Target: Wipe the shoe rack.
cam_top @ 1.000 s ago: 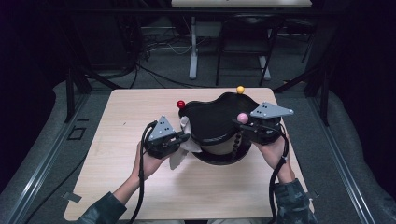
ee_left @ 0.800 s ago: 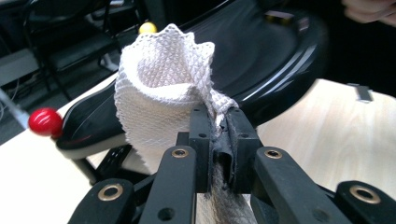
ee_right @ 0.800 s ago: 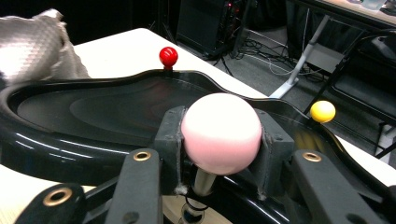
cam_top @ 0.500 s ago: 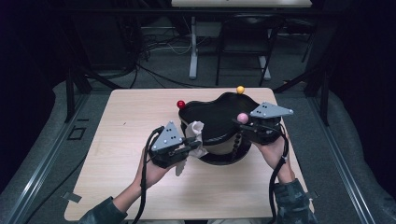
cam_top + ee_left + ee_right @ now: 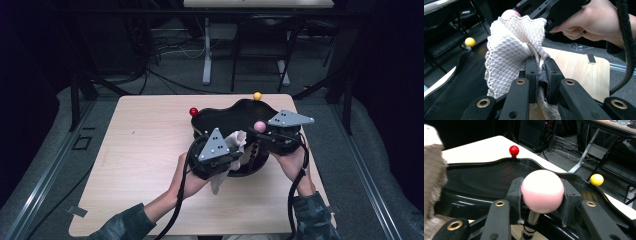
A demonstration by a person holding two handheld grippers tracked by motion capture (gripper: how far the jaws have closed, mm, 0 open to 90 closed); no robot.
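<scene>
A black wavy-rimmed bowl stands on the wooden table, with a red ball, a yellow ball and a pink ball on stems at its rim. My right gripper is shut on the pink ball at the bowl's near right edge. My left gripper is shut on a white waffle-textured cloth, held at the bowl's near rim. In the left gripper view the cloth bunches up above the closed jaws and hangs below them.
The light wooden table has bare room to the left of the bowl. A cable trails from each gripper toward the near edge. Beyond the table are dark floor, cables and chair legs. The right hand is close beside the cloth.
My left gripper has moved right and upward with the cloth, from the bowl's left side to its near rim beside the pink ball. The right gripper has stayed on the pink ball.
</scene>
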